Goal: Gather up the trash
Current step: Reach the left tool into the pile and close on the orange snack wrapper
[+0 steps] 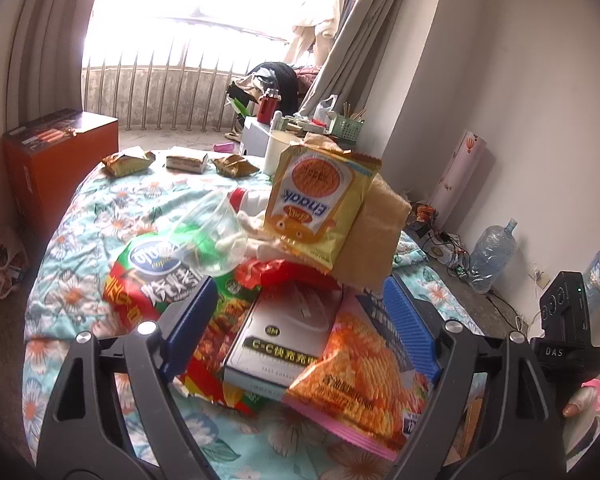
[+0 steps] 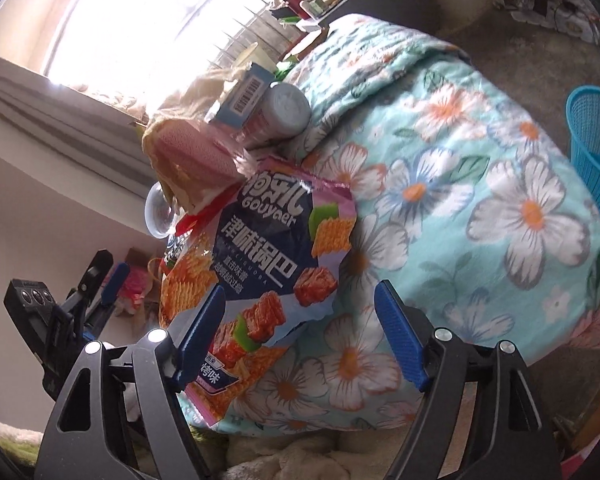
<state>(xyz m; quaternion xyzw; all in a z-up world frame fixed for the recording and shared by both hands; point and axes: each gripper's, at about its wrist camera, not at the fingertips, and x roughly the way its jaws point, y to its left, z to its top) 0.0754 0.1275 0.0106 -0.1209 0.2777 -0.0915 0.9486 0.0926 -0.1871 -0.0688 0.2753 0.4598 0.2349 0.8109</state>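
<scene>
1. The left gripper (image 1: pixel 296 320) has its blue fingers (image 1: pixel 188 324) spread, flanking a heap of snack wrappers (image 1: pixel 260 300) without pressing it.
2. The right gripper (image 2: pixel 300 328) is spread too; the pink-and-blue crinkled snack bag (image 2: pixel 268 256) overlaps its left finger.
3. Both rest on a floral turquoise quilt (image 2: pixel 480 184).

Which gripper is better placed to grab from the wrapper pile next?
Probably left. The left gripper has its open jaws straddling the white charger box and orange snack bag; the right gripper only skirts the pile's edge.
</scene>
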